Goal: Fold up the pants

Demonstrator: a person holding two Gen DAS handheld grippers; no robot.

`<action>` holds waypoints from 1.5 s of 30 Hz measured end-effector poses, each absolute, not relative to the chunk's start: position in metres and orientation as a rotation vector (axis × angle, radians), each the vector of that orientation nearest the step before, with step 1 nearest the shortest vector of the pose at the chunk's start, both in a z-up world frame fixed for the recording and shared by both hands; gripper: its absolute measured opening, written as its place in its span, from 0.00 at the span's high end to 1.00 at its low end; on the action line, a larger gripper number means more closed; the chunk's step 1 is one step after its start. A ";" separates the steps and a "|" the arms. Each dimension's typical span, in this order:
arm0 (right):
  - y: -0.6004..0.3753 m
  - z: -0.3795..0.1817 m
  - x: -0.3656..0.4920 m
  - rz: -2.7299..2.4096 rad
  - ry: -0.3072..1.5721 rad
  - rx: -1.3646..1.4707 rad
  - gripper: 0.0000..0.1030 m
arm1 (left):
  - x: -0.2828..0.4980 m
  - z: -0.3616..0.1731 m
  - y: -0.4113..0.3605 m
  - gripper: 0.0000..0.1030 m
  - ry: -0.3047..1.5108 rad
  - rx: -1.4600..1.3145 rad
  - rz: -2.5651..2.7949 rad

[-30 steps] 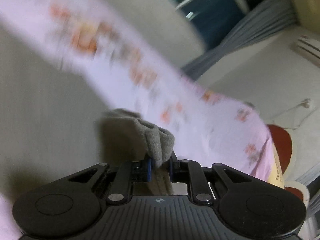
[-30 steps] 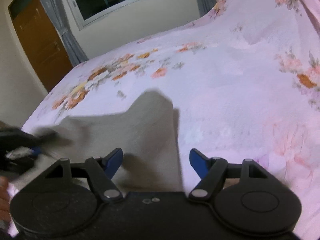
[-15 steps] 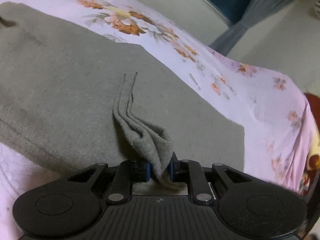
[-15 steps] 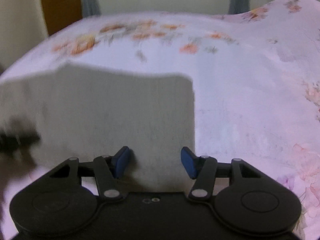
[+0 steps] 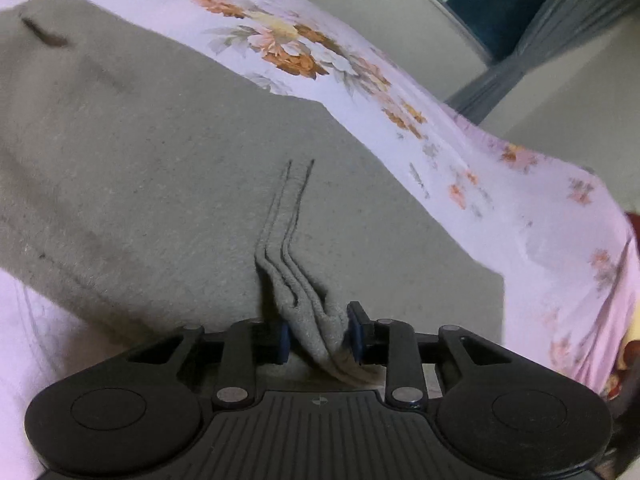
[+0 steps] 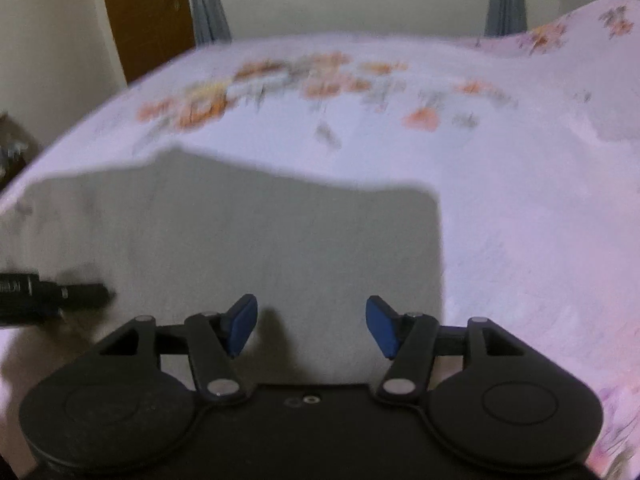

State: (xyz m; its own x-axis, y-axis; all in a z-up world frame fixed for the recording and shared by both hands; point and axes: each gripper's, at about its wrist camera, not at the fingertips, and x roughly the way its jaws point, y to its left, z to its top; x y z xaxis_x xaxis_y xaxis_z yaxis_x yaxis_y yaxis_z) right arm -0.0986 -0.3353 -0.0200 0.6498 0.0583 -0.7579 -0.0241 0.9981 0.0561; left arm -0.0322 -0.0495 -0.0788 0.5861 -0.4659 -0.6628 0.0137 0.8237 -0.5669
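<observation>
Evidently the grey pants were spread flat on the flowered bed; a soft, light, limp pleat at their edge lay between the left tongs, whose jaws had just been easing apart. The right tongs hung released above the cloth, best taken by its hems.

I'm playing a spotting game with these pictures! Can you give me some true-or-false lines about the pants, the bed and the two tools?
1. The pants are grey. True.
2. The pants lie on a bare wooden floor. False: they lie on a pink flowered bedsheet.
3. A bunch of pants cloth sits between the left tool's fingers. True.
4. The right tool is clamped on the pants. False: its fingers stand apart with nothing between them.
5. A brown door shows beyond the bed. True.
</observation>
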 end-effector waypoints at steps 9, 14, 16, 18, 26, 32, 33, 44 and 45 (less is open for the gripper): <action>-0.329 0.004 -0.098 0.075 0.794 0.069 0.41 | -0.054 -0.022 -0.031 0.70 0.762 -0.439 -0.268; -0.315 0.014 -0.078 0.078 0.766 0.053 0.41 | -0.021 -0.025 -0.058 0.70 0.799 -0.430 -0.320; -0.314 0.015 -0.071 0.067 0.761 0.054 0.41 | -0.006 -0.037 -0.070 0.70 0.841 -0.418 -0.303; -0.314 0.012 -0.064 0.048 0.762 0.060 0.40 | 0.004 -0.051 -0.079 0.70 0.873 -0.388 -0.285; -0.312 -0.031 -0.057 0.030 0.821 0.029 0.35 | 0.002 -0.068 -0.086 0.70 0.877 -0.327 -0.299; -0.308 -0.030 -0.059 0.018 0.828 0.018 0.34 | 0.004 -0.067 -0.092 0.70 0.879 -0.287 -0.294; -0.306 -0.030 -0.060 0.016 0.830 0.016 0.33 | 0.003 -0.066 -0.094 0.70 0.879 -0.270 -0.291; -0.286 -0.023 -0.099 0.007 0.849 0.002 0.33 | -0.029 -0.044 -0.091 0.70 0.884 -0.146 -0.282; -0.285 -0.022 -0.101 0.003 0.855 0.008 0.33 | -0.032 -0.041 -0.087 0.70 0.885 -0.145 -0.276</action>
